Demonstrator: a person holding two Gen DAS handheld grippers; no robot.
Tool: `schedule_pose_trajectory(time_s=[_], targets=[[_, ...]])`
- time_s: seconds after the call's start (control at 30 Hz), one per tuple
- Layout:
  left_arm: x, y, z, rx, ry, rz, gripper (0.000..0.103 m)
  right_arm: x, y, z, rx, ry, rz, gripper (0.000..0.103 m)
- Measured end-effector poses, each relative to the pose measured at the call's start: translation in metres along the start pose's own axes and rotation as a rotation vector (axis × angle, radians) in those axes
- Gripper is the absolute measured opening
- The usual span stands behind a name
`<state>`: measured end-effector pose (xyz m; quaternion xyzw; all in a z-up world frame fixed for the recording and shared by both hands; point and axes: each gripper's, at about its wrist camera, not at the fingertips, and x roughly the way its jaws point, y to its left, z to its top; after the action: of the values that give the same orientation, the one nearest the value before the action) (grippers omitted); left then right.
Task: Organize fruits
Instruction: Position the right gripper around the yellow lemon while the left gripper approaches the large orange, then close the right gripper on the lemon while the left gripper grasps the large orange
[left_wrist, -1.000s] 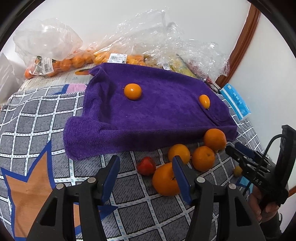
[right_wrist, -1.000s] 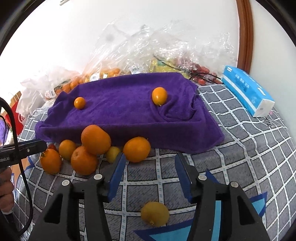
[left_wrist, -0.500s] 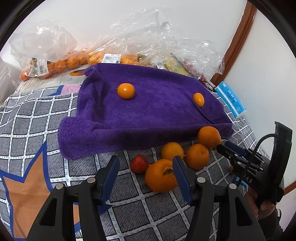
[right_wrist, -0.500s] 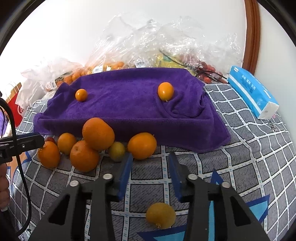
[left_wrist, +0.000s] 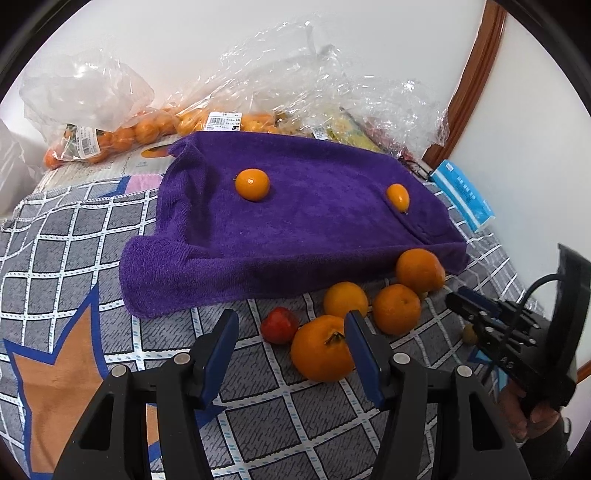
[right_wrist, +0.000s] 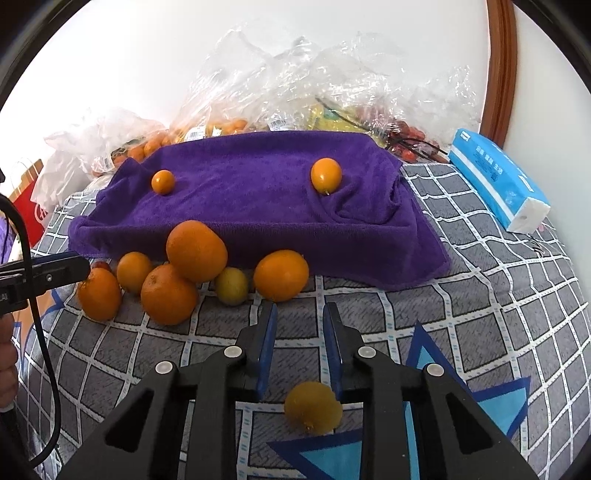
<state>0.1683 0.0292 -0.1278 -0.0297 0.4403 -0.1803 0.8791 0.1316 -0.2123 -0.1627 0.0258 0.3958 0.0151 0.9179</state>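
From the left wrist view, the purple towel (left_wrist: 295, 221) ends at a drooping front edge, and bare checked blanket (left_wrist: 66, 236) lies on its left side and below it. My left gripper (left_wrist: 290, 345) is wide open and holds nothing. Its right finger (left_wrist: 364, 354) is just beside the big orange (left_wrist: 321, 349); I cannot tell if they touch. A small red fruit (left_wrist: 279, 325) lies between the fingers, farther ahead.

From the right wrist view, free blanket stretches from the towel's right corner to the blue tissue pack (right_wrist: 498, 184). My right gripper (right_wrist: 299, 328) is only narrowly open, empty, pointing at an orange (right_wrist: 281, 275) by the towel's edge. A yellowish fruit (right_wrist: 313, 406) lies under the fingers.
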Motion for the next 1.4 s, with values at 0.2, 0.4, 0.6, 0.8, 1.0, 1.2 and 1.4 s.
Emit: schedule_pose_trajectory(time_s=[0.2, 0.4, 0.6, 0.8, 1.0, 1.2, 1.4], targets=[[0.0, -0.008, -0.003, 0.029, 0.004, 0.004, 0.057, -0.006, -0.005, -0.006, 0.02, 0.022, -0.017, 0.029], [-0.001, -0.009, -0.005, 0.035, 0.002, 0.001, 0.056, -0.006, -0.006, -0.008, 0.024, 0.037, -0.021, 0.032], [0.0, -0.01, -0.006, 0.035, 0.011, -0.033, 0.05, -0.005, -0.005, -0.009, 0.022, 0.037, -0.021, 0.033], [0.005, -0.012, -0.009, 0.039, 0.045, -0.081, 0.052, -0.005, -0.009, -0.009, 0.044, 0.035, -0.012, 0.033], [0.003, -0.011, -0.011, 0.031, 0.03, -0.092, 0.044, -0.017, -0.009, -0.006, 0.023, 0.002, -0.028, 0.033], [0.007, -0.019, -0.014, 0.033, 0.07, -0.109, 0.045, -0.022, -0.015, -0.012, 0.023, -0.009, -0.031, 0.038], [0.007, -0.02, -0.016, 0.018, 0.082, -0.102, 0.045, -0.018, -0.016, -0.006, 0.022, -0.02, -0.005, 0.038]])
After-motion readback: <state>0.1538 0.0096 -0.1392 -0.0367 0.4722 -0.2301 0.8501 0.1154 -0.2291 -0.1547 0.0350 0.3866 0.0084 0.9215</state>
